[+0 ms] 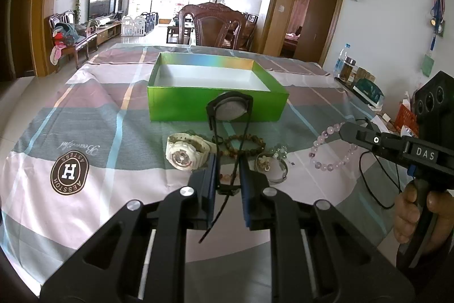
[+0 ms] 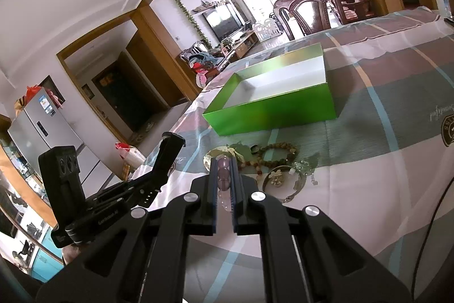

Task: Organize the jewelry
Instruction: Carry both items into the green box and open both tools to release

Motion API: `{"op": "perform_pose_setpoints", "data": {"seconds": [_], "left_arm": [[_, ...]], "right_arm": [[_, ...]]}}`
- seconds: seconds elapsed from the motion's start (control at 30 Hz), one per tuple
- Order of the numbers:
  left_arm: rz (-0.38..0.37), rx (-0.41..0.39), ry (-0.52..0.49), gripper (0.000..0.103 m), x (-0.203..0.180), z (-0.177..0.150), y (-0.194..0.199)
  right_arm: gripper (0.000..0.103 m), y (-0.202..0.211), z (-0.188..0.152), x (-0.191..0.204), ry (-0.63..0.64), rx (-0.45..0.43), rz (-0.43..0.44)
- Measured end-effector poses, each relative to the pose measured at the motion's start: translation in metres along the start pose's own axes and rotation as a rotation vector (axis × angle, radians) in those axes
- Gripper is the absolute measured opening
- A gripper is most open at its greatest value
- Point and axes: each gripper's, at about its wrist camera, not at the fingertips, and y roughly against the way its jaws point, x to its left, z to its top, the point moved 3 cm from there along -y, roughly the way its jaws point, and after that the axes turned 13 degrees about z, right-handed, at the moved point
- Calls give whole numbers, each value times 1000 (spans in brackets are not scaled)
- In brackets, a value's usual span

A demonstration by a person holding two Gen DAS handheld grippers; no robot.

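Black watch [image 1: 229, 107] clamped by its strap in your left gripper [image 1: 228, 175], raised in front of the green box [image 1: 181, 101], pink bead bracelet [image 1: 333, 146] pinched in your right gripper [image 2: 224, 183], white watch [image 1: 184, 151] and brown bead bracelet [image 1: 245, 145] on the tablecloth [image 1: 85, 110] near the box.

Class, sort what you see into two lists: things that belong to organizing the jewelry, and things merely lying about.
Belongs:
green box
black watch in left gripper
pink bead bracelet in right gripper
white watch
brown bead bracelet

Lying about:
water bottle
wooden chair
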Motion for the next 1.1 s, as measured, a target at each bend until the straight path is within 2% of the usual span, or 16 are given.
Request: {"op": "perform_pose_setpoints", "data": {"seconds": [1.1], "left_arm": [[10, 26, 2, 15, 1, -4, -14]], "right_arm": [[8, -4, -6, -13, -27, 20, -13]]}}
